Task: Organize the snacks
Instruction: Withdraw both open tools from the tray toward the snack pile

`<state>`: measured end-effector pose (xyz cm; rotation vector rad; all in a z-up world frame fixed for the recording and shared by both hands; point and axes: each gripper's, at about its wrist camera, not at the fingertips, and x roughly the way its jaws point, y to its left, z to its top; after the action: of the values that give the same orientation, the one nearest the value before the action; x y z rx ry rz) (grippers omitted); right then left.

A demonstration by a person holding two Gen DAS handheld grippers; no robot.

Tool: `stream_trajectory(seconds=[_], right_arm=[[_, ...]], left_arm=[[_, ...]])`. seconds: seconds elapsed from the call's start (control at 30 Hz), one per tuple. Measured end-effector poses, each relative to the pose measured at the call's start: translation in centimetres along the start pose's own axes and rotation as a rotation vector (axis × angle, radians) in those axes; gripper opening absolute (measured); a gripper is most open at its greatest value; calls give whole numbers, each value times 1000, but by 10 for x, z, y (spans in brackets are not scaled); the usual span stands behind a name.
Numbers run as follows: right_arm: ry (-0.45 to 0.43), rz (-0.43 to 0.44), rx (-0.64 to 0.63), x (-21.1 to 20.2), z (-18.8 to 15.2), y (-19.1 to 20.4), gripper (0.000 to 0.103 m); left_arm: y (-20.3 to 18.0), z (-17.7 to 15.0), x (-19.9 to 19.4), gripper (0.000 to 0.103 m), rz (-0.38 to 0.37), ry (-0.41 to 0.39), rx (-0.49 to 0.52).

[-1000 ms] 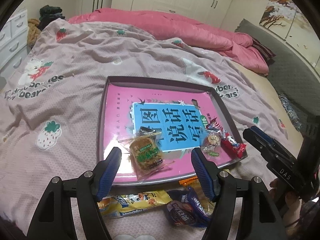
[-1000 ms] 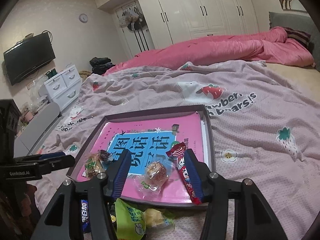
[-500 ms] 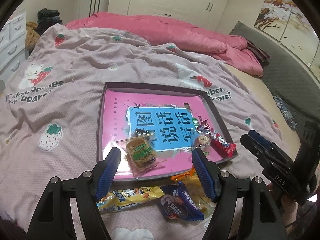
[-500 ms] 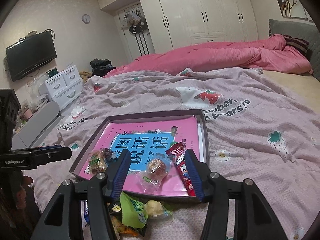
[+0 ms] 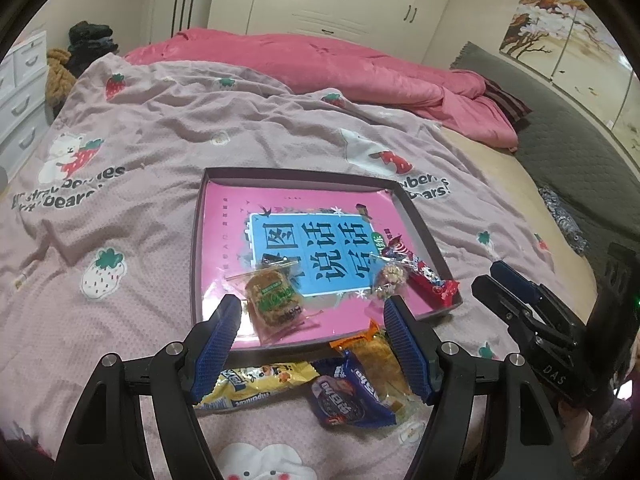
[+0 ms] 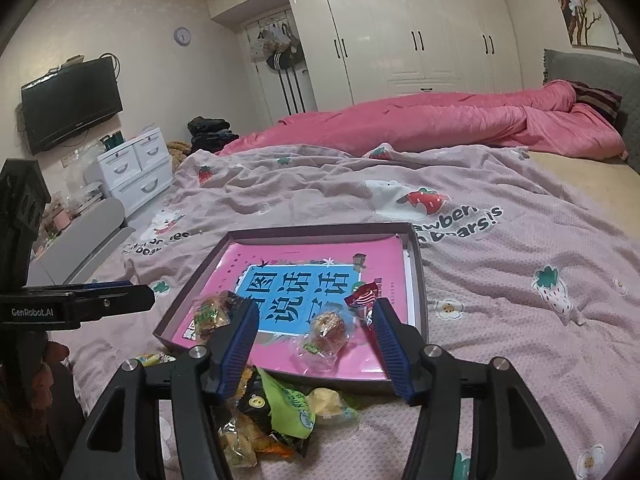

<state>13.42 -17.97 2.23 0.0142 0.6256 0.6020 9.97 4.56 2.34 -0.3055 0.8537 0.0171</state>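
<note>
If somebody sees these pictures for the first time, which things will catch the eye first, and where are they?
First the shallow box with its bright pink and blue lining, lying on the strawberry-print bedspread; three wrapped snacks sit near its front edge, among them a brown cake. Next the loose pile of snack packets on the bedspread just before the box. Both grippers, left and right, hover open above that pile.

Ahead of me, glossy white wardrobe doors [image 6: 420, 36] line the far wall; a black wall-mounted television [image 6: 72, 102] hangs above a white drawer chest [image 6: 134, 166] beside the bed [image 6: 520, 248].
</note>
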Motion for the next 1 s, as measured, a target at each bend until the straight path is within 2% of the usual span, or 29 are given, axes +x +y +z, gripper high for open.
stream_trajectory(seconds=[0.47, 1.0], right_arm=[[40, 28, -40, -13, -14, 19, 61], [95, 46, -173, -23, -33, 48, 63]], left_arm=[[-8, -20, 2, 78, 9, 57, 33], [-13, -35, 2, 79, 25, 101, 72]])
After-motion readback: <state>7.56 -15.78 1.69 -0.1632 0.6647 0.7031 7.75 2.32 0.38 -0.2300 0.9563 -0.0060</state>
